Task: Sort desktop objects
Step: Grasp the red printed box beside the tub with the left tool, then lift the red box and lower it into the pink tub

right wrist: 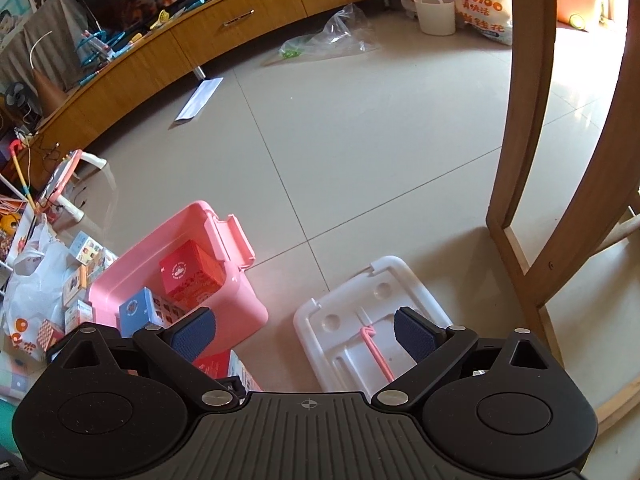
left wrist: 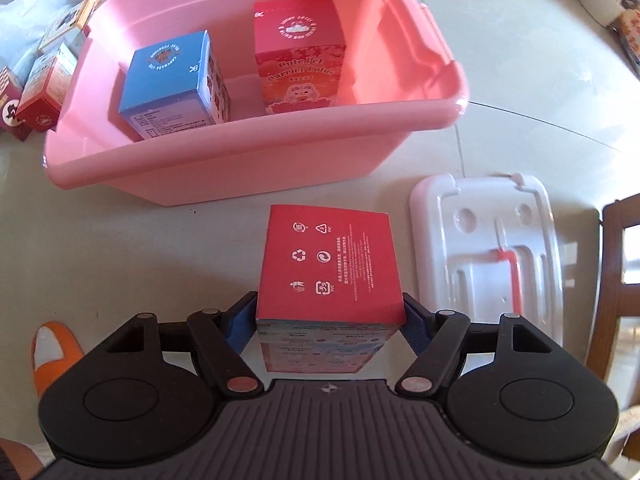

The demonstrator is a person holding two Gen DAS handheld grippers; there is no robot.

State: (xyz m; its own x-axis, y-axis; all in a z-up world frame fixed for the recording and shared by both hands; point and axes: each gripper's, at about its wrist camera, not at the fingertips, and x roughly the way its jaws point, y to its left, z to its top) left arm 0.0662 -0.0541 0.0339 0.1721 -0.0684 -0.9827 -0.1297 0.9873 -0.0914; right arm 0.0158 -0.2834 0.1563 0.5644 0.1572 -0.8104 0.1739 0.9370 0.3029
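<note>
The left gripper [left wrist: 330, 318] has its 2 blue pads pressed against the sides of a red box [left wrist: 329, 264], which it holds near its bottom end, the printed red face turned up. The box sits just short of the pink bin [left wrist: 248, 152], above the pale floor [left wrist: 120, 248], and whether it is touching the floor or lifted clear cannot be told from this view. Just to the right of the box lies the white lid [left wrist: 484, 248] of the bin, upside down, with a pink strap across it.

Inside the bin 2 boxes already stand: a blue box [left wrist: 172, 80] on the left and another red box with a cartoon front [left wrist: 300, 56] beside it, near the far wall. So 2 items look sorted and a 3rd is in hand; my guess is that it goes into the open space in front of the other 2.

The right gripper [right wrist: 306, 336] is spread wide with nothing between its pads, hanging above the lid [right wrist: 348, 344] and well apart from the bin [right wrist: 240, 308].

Further off, to the left of the bin, a heap of small boxes [left wrist: 44, 92] lies with a white plastic bag [right wrist: 28, 288]. These appear to be the work left, and there are several, so the task seems less than half done. The lid would presumably go on last.
</note>
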